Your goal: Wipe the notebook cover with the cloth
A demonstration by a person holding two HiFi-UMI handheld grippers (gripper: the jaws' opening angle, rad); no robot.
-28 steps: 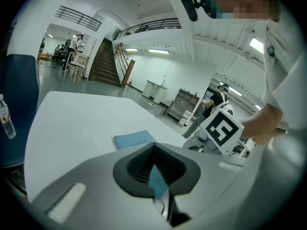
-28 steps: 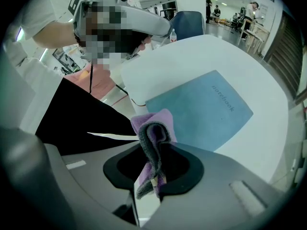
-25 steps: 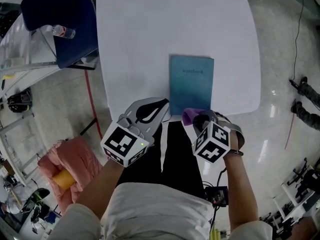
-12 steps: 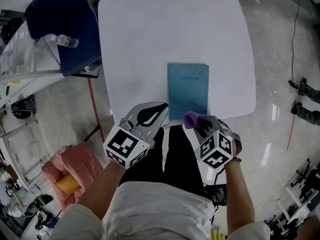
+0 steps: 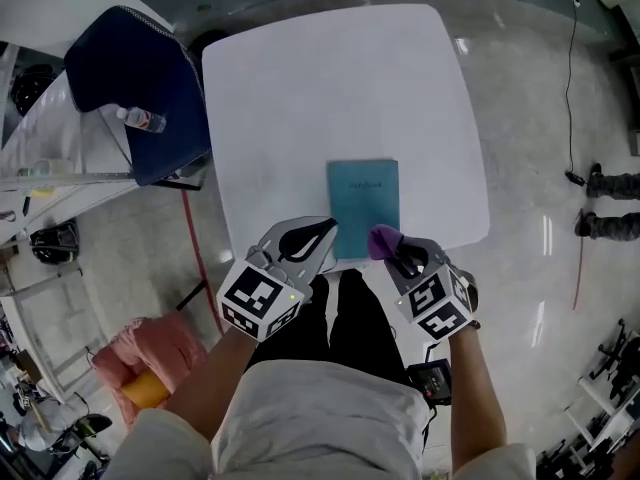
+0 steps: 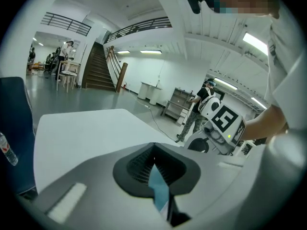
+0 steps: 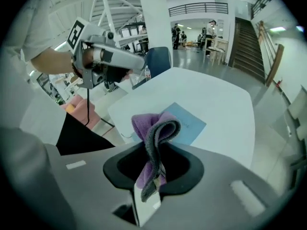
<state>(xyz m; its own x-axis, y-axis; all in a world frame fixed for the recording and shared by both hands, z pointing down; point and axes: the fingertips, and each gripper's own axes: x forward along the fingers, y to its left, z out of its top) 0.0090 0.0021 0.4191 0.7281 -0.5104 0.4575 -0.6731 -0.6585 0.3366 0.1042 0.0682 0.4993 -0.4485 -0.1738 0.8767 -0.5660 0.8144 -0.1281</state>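
A teal notebook [image 5: 362,208] lies closed on the white table [image 5: 300,98], close to its near edge. My right gripper [image 5: 392,249] hovers at the notebook's near right corner, shut on a purple cloth [image 5: 383,239]. In the right gripper view the cloth [image 7: 154,127] stands folded up out of the jaws, with the notebook [image 7: 188,125] just beyond. My left gripper [image 5: 327,228] is shut and holds nothing, at the notebook's near left corner. A thin strip of the notebook [image 6: 158,189] shows through the slit between its jaws.
A dark blue chair [image 5: 140,88] with a water bottle [image 5: 146,120] on it stands left of the table. A pink bundle [image 5: 140,358] lies on the floor at lower left. A person's legs [image 5: 610,203] and a cable [image 5: 574,88] are on the floor to the right.
The head camera has drawn back, so the table and notebook look smaller. Both grippers stay at the notebook's near edge, and the cloth stays in the right one.
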